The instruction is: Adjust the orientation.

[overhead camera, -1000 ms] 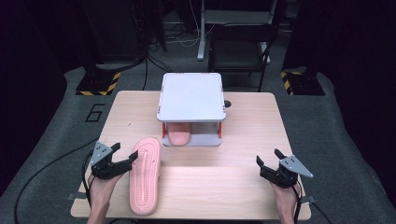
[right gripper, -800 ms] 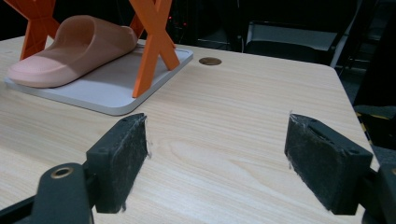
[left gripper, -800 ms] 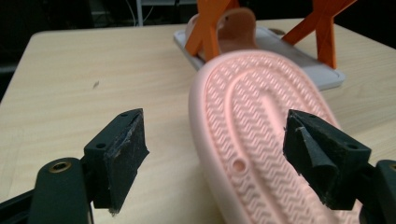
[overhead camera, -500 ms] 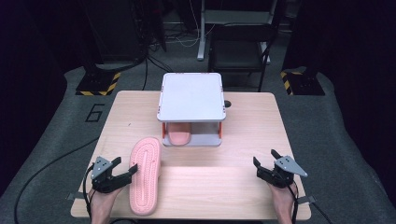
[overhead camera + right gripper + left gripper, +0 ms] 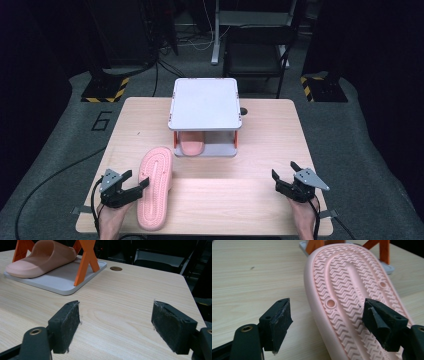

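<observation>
Slipper [image 5: 154, 187] is lying sole-up on the table [image 5: 260, 200] near its front left corner, heel toward the front edge. The left gripper [image 5: 136, 184] is sitting low at the slipper's left side, jaws spread wide and straddling that edge, pads not pressing it. The right gripper [image 5: 283, 176] is resting near the front right corner, jaws spread over bare wood. A second slipper [image 5: 191, 146] is lying on the lower shelf of a small rack [image 5: 205, 102] toward the back edge.
</observation>
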